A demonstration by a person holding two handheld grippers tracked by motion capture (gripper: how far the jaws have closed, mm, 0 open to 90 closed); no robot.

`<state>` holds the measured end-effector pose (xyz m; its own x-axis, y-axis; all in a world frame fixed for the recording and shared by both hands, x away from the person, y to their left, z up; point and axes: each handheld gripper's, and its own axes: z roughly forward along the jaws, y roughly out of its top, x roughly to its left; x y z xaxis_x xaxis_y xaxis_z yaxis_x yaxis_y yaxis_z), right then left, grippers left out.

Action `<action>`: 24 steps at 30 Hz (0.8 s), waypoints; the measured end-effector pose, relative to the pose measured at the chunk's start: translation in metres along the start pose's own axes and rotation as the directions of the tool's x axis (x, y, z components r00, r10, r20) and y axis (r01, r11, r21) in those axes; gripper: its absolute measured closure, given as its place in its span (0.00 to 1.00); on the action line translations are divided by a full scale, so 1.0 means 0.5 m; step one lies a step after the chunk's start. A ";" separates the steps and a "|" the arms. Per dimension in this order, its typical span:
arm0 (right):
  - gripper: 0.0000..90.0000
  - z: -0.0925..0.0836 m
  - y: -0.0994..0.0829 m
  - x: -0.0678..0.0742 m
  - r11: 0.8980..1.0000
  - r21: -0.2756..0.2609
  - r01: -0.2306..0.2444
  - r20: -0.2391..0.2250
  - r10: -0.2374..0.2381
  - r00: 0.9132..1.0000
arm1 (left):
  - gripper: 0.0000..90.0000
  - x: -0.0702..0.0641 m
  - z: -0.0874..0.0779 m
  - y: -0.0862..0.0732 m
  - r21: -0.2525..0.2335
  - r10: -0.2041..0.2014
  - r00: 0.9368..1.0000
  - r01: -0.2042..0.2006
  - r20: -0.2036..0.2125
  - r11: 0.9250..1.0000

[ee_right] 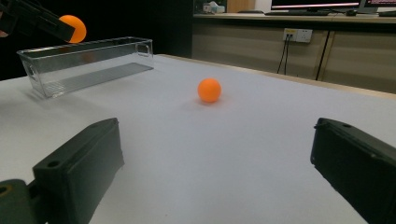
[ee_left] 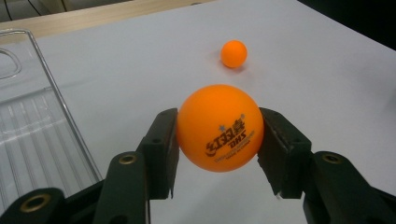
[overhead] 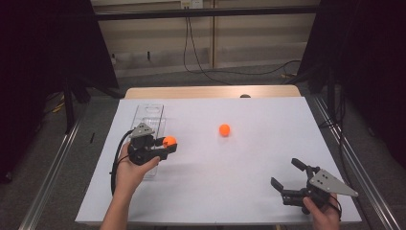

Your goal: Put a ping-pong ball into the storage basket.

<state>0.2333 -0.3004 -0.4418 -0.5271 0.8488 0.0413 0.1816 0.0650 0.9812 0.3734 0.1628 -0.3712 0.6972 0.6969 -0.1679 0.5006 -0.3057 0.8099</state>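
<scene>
While the left tool (overhead: 165, 146) is gripping a glossy orange table-tennis ball with dark printed lettering (ee_left: 219, 127) squarely between its two black jaws, it is hovering just beside the clear rectangular plastic bin (overhead: 149, 113) at the left of the white table (overhead: 268, 158). Its jaws are pressing on opposite sides of the ball, near its widest part, which looks like a secure hold. A second, plain orange ball (overhead: 224, 130) is lying loose near the middle of the table, well apart from both tools.

The right tool (overhead: 292, 179) is resting low near the right front corner with its jaws standing wide and nothing between them.

To do this step well, the person is probably best carrying the held ball sideways until it is hanging over the bin's open top, lowering it close to the ribbed floor, and only then easing the jaws apart; a light ball dropped from height is likely to bounce out. Keeping the jaws clear of the thin wall should stop the bin from sliding.
</scene>
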 end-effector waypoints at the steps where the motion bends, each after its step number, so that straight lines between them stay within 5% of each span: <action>1: 0.02 0.000 0.000 0.000 1.000 -0.001 0.000 -0.001 0.000 1.000 | 0.57 0.001 -0.001 0.000 0.000 0.001 1.000 -0.001 -0.002 1.000; 24: 0.02 0.000 0.000 0.000 1.000 -0.002 -0.001 0.000 0.001 1.000 | 0.57 0.016 -0.010 -0.004 0.000 -0.003 0.999 0.003 -0.041 1.000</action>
<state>0.2333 -0.3005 -0.4416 -0.5265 0.8491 0.0424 0.1808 0.0631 0.9815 0.3751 0.1723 -0.3713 0.6743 0.7237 -0.1467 0.5022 -0.3038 0.8096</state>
